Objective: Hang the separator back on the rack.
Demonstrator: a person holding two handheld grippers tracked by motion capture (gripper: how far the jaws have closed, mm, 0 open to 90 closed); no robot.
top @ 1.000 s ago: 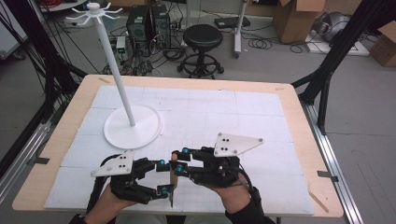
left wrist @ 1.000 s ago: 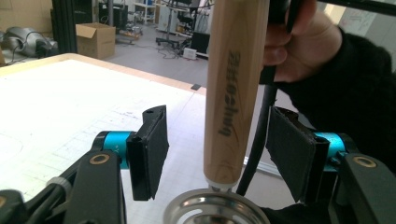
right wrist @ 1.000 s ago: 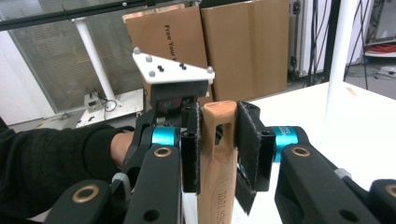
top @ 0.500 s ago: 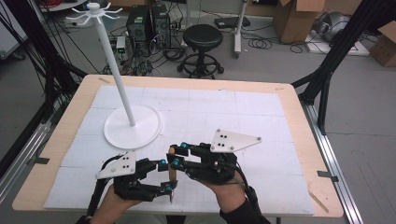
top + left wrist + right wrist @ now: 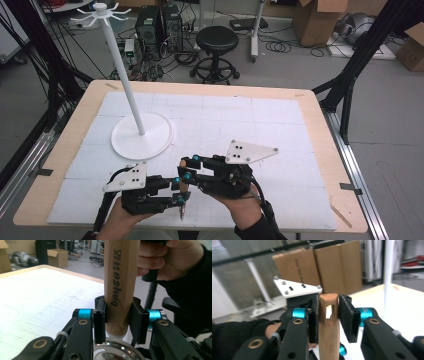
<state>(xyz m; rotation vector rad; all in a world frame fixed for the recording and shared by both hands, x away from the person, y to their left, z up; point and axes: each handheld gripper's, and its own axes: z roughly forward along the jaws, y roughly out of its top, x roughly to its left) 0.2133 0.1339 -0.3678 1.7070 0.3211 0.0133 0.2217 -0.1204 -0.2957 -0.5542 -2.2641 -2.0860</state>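
A tool with a wooden handle (image 5: 120,277) stands roughly upright between both grippers near the table's front edge. My left gripper (image 5: 117,312) has just been closing, and its pads now press both sides of the handle's lower end, above a metal ring (image 5: 112,350). In the right gripper view, the handle's slotted top end (image 5: 328,312) sits between the jaws of my right gripper (image 5: 329,305). Those jaws have just been opening, with a thin gap at one pad. From above, the left gripper (image 5: 177,192) and right gripper (image 5: 189,167) meet at the tool (image 5: 183,197).
A white stand with a round base (image 5: 150,142) and a tall pole topped by hooks rises at the table's back left. White gridded paper (image 5: 260,130) covers the wooden table. A stool, cables and cardboard boxes are on the floor beyond.
The left gripper's jaws have closed onto the wooden handle. The right gripper's jaws have widened slightly around its top. Both hands stayed in place.
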